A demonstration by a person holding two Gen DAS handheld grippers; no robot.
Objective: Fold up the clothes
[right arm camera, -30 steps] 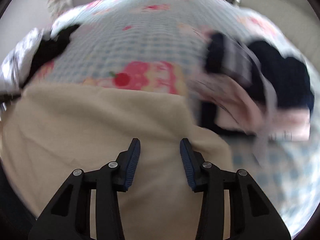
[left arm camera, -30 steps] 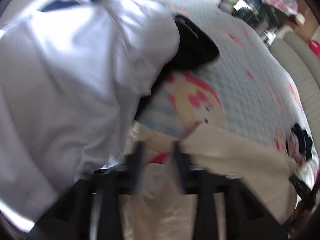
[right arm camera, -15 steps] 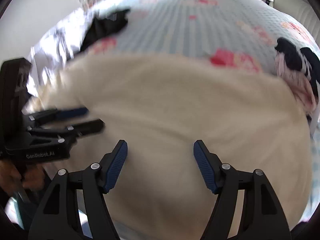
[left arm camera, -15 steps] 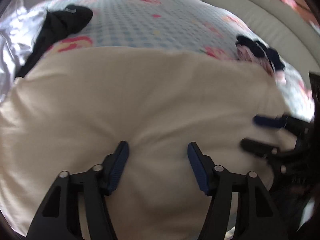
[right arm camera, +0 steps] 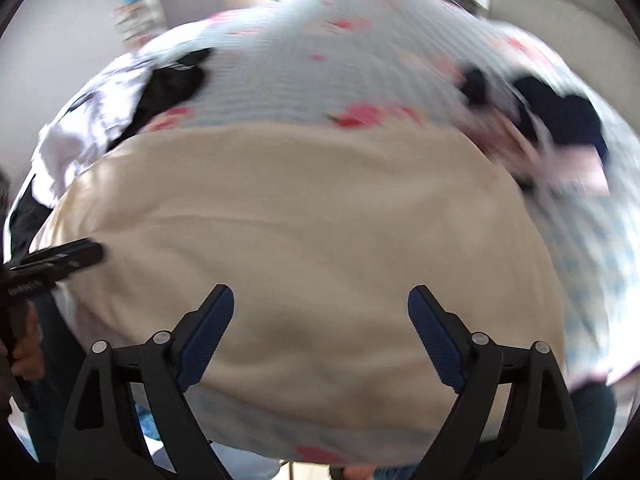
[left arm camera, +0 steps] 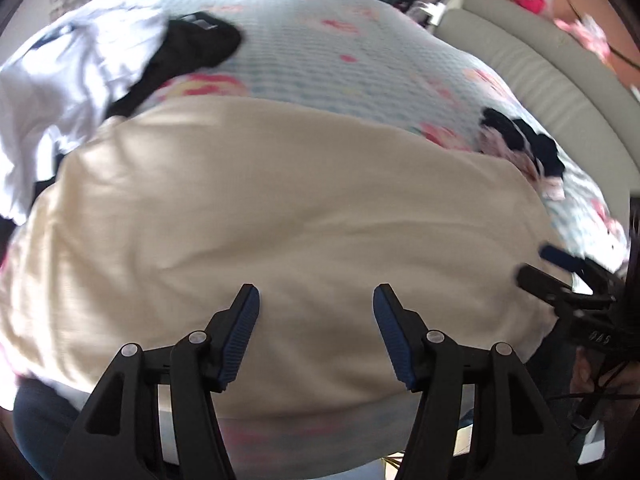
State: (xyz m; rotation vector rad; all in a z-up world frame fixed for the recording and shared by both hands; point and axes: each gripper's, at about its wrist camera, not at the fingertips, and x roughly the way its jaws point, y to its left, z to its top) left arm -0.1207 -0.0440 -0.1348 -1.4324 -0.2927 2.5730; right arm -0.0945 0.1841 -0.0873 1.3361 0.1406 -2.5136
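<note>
The left claw [left arm camera: 316, 300] stands fairly wide with nothing between its blue pads, hanging over the near part of a cream garment [left arm camera: 280, 208]. The right claw [right arm camera: 320, 300] is wider and its jaws are opening, also empty, above the same cream garment [right arm camera: 304, 216], which lies spread flat on the bed [left arm camera: 320, 52] close to the near edge.

From the left claw's camera, a black garment [left arm camera: 192, 52] lies at 11 o'clock beyond the cream one, partly on a white garment [left arm camera: 80, 76] at 10 o'clock. A small heap of dark and pink clothes [left arm camera: 524, 148] sits at 2 o'clock, just past the cream garment's far corner. No container is in view.

The left view alone shows a pale padded headboard [left arm camera: 540, 64] at 1 o'clock and the right claw's fingers at 3 o'clock, over the garment's edge. The right view alone shows the left claw at 9 o'clock with a hand [right arm camera: 28, 354] below it, and bright, blurred shelves [right arm camera: 136, 4] at 11 o'clock.
</note>
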